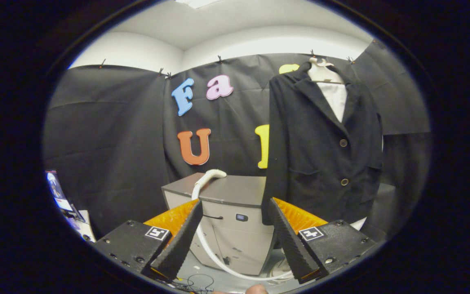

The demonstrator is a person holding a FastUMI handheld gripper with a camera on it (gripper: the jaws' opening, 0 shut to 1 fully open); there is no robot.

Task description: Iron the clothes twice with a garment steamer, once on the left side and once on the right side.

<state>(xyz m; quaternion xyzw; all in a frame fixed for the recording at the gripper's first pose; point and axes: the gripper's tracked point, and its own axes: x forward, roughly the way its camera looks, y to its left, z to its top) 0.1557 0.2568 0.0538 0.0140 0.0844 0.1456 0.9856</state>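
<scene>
Clothes for the task, a dark jacket [320, 151] over a white shirt [335, 100], are hanging on a pale hanger [324, 72] against the black cloth wall [104, 134], beyond the right finger. White ceiling is showing above the cloth. A grey cabinet [229, 212] is standing beyond the fingers, the jacket's hem hiding its right side. A white steamer head [212, 175] is lying on its top, its hose [218, 257] looping down the front. The gripper [233, 212] is hovering with jaws apart, holding nothing.
</scene>
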